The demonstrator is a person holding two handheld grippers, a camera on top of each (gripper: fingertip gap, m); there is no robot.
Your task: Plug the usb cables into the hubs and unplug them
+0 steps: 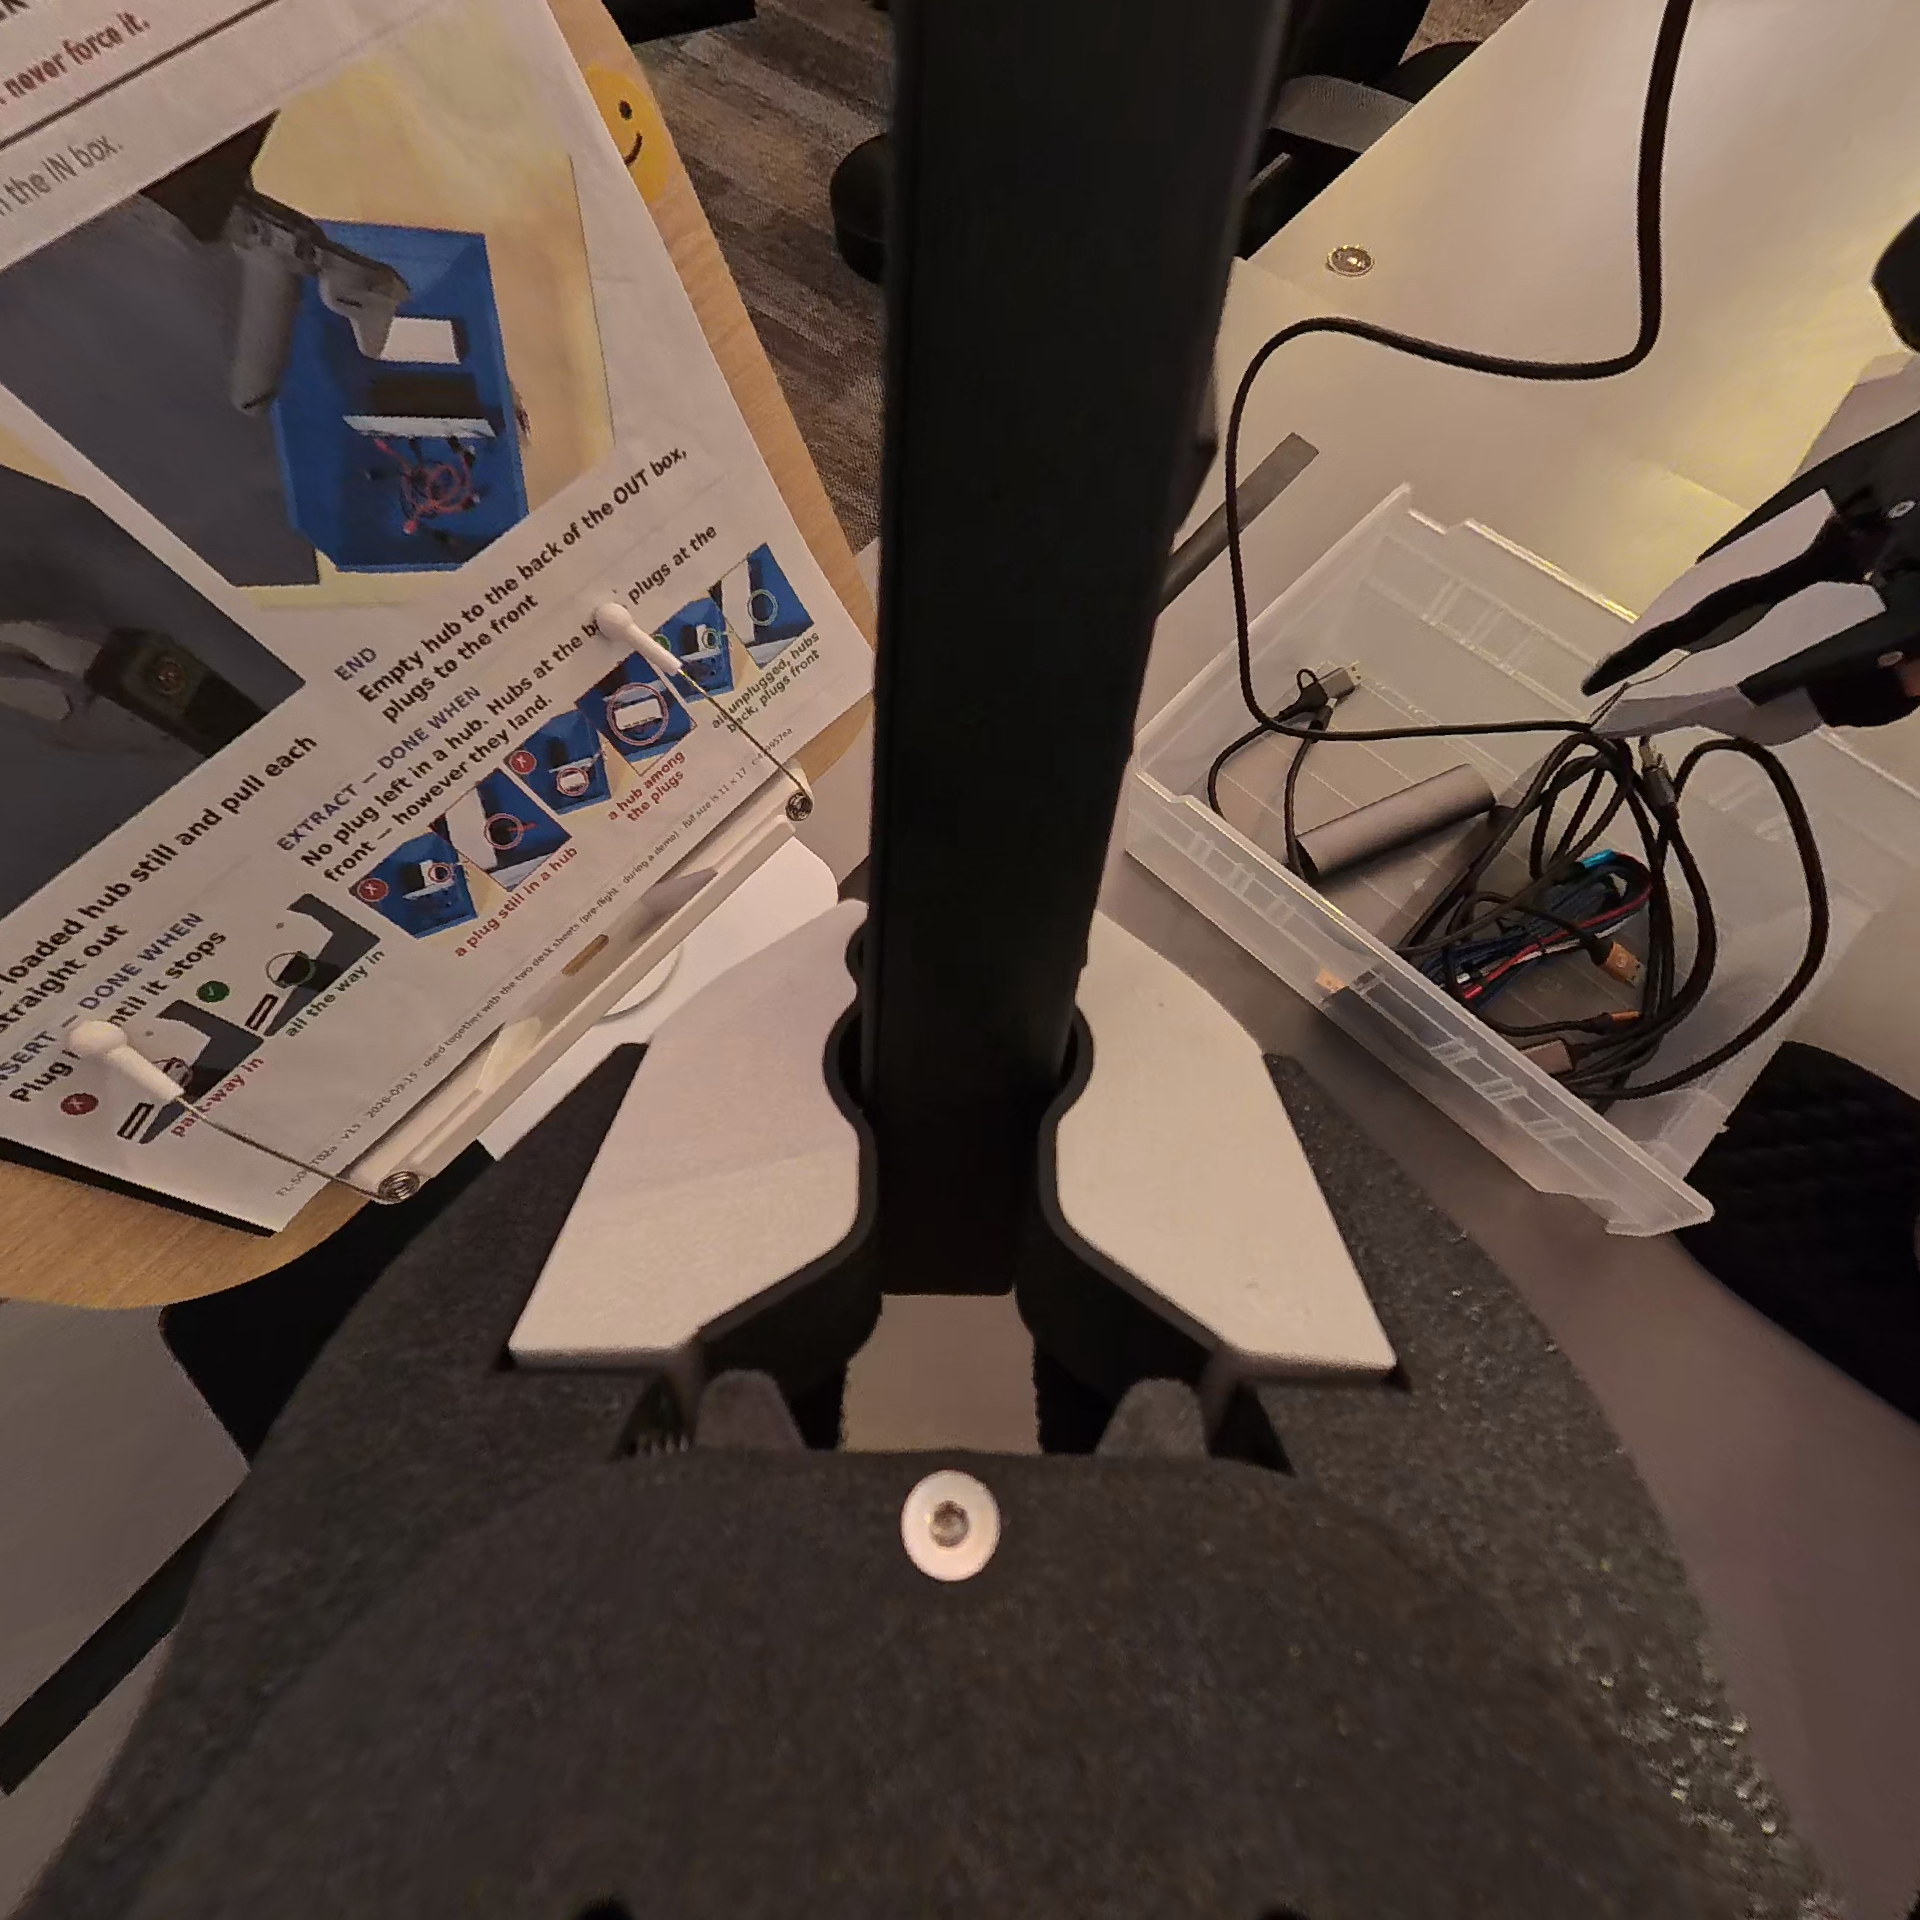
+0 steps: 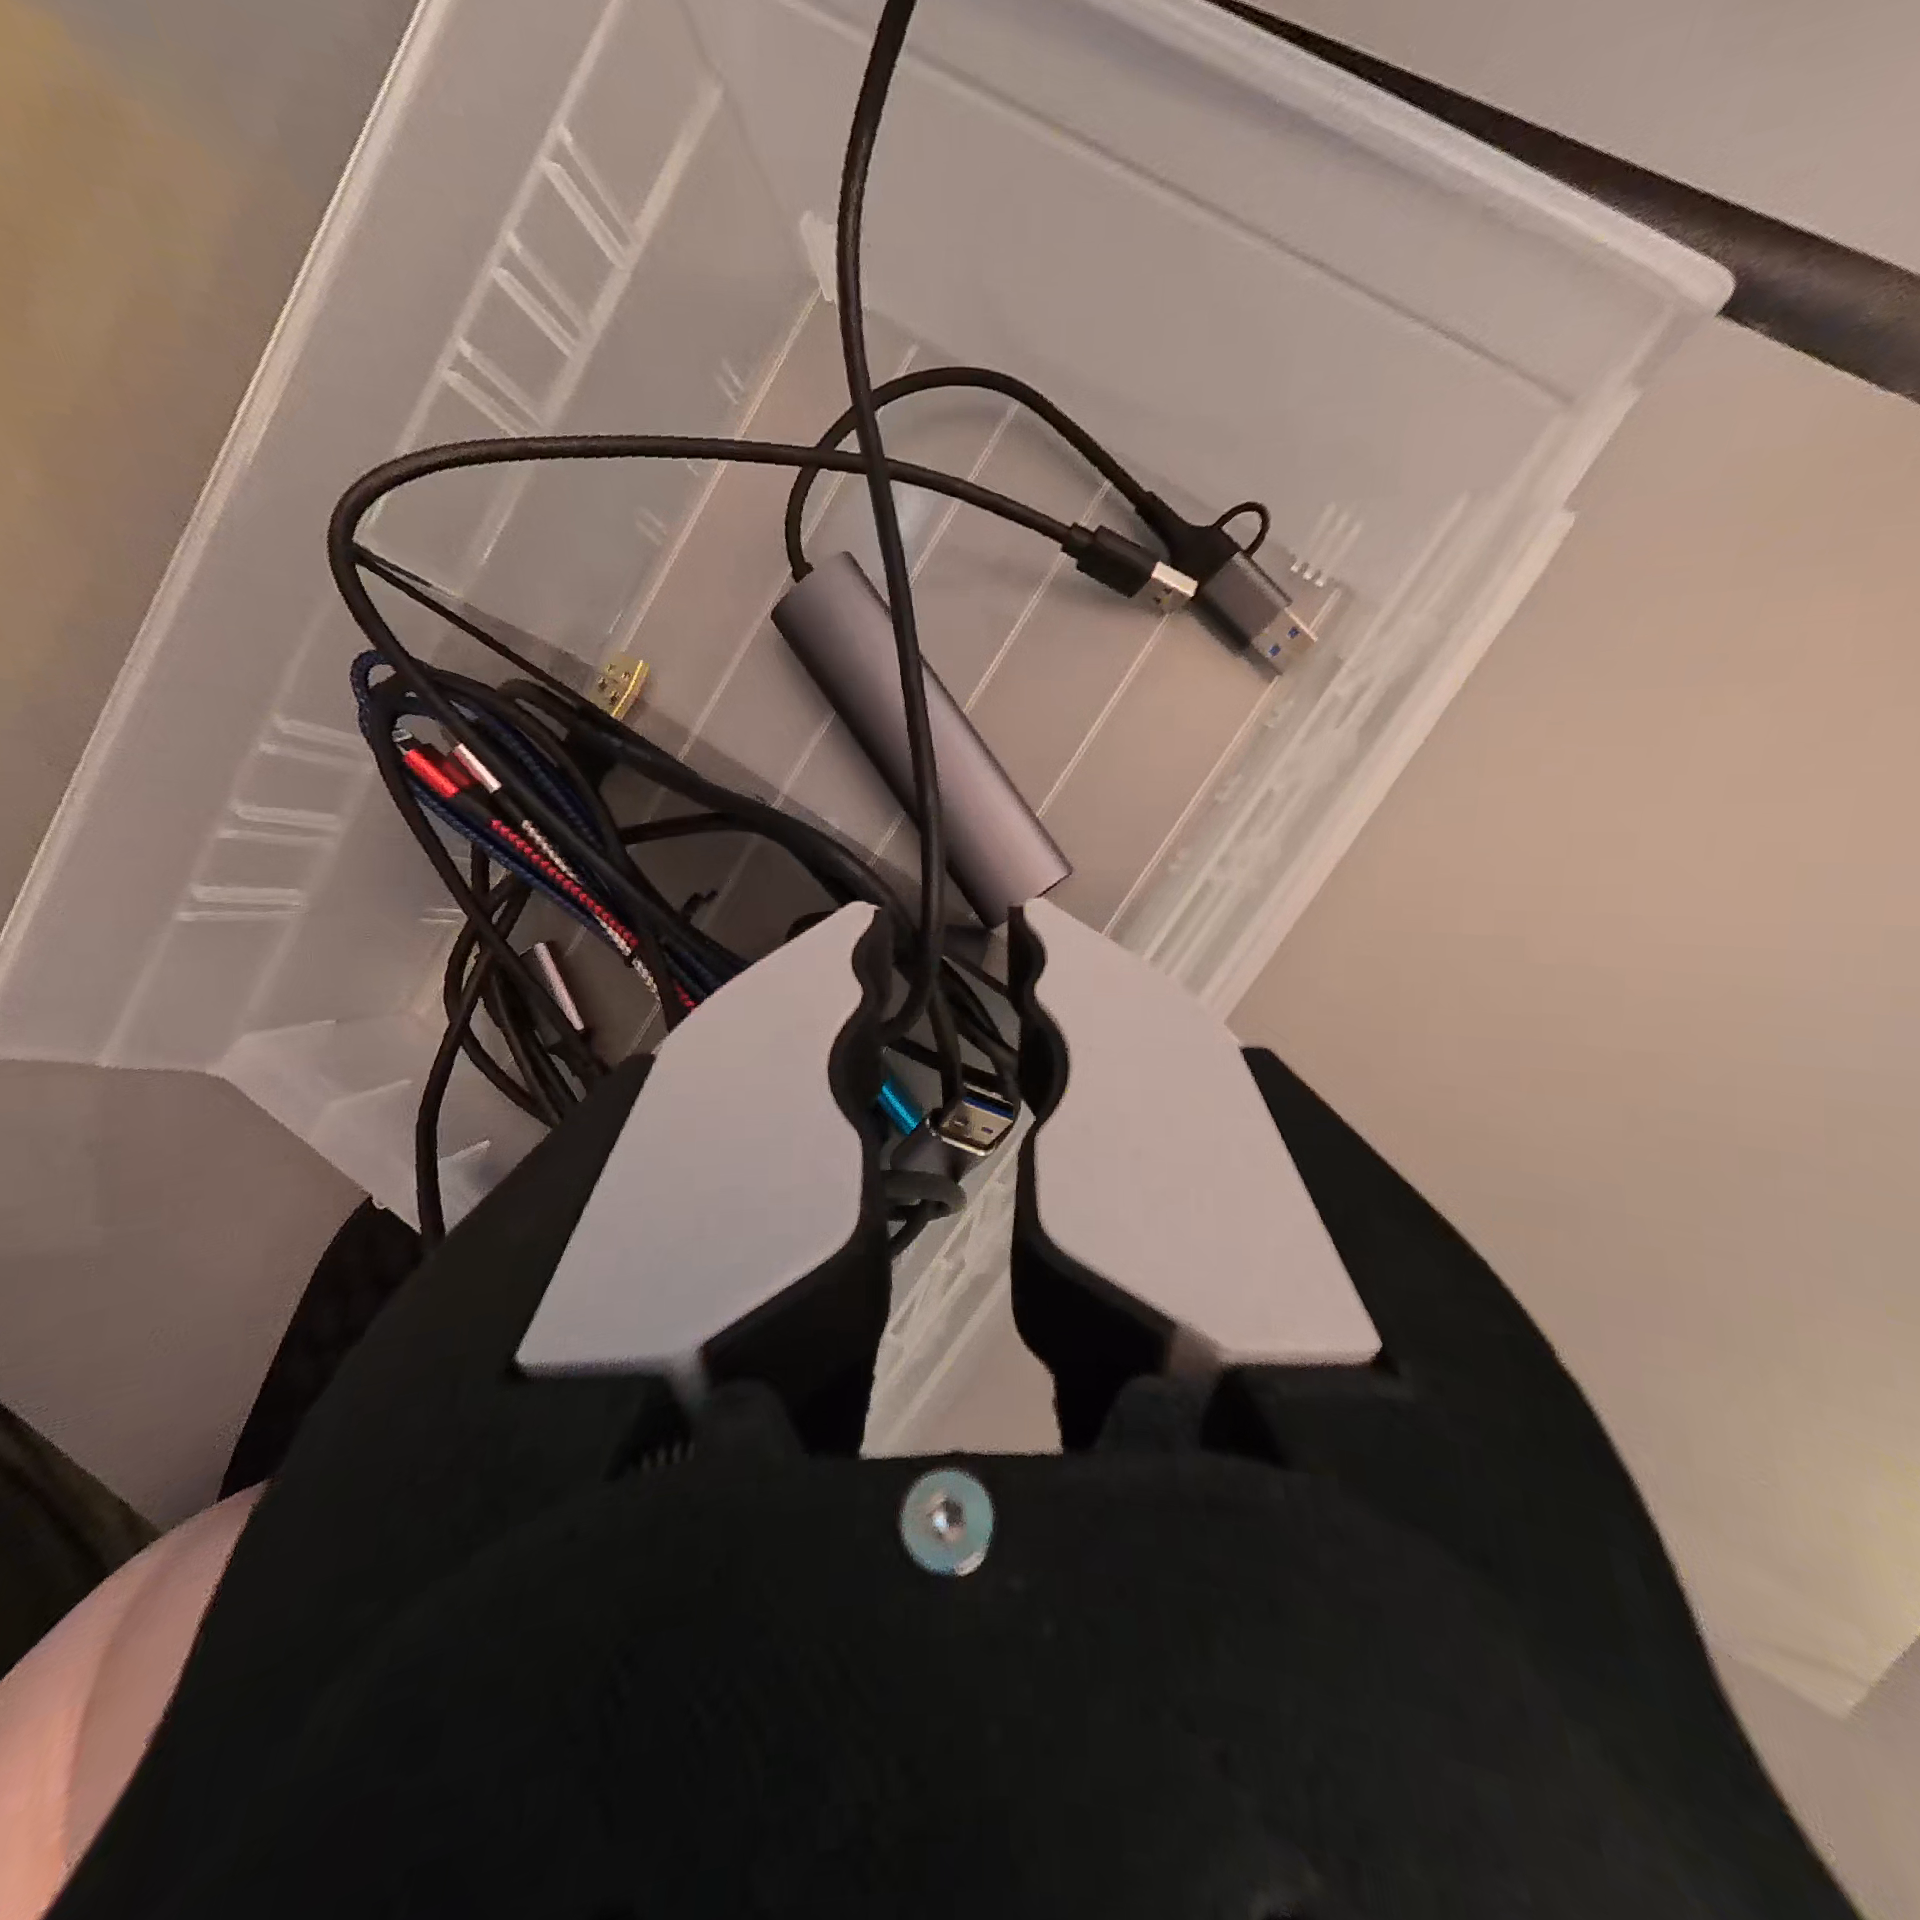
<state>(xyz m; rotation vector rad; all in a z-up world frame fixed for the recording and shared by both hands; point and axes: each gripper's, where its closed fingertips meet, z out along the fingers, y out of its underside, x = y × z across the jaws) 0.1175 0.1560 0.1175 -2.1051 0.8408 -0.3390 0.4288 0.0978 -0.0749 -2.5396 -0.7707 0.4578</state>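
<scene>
The left gripper (image 1: 961, 997) is clamped on a long black bar (image 1: 1029, 520) whose top is cut off. The right gripper (image 2: 940, 930), fingers slightly apart, straddles a black cable (image 2: 883, 499) over the clear bin (image 2: 1403, 343); its tips hide part of the tangled cables (image 2: 540, 831) beside the grey hub (image 2: 914, 727)

**One printed sheet carries all the writing**

A printed instruction sheet (image 1: 312, 623) leans on a white stand over a wooden board (image 1: 104, 1236), held by two white-tipped wire clips (image 1: 644, 639). It bears black, red and blue-purple lettering in headings and captions, fine print along its lower edge, photographs of a blue box, and small round red and green marks. Past its top edge, a yellow smiley face (image 1: 629, 130) sits on the board. The right wrist view shows no readable lettering.
</scene>
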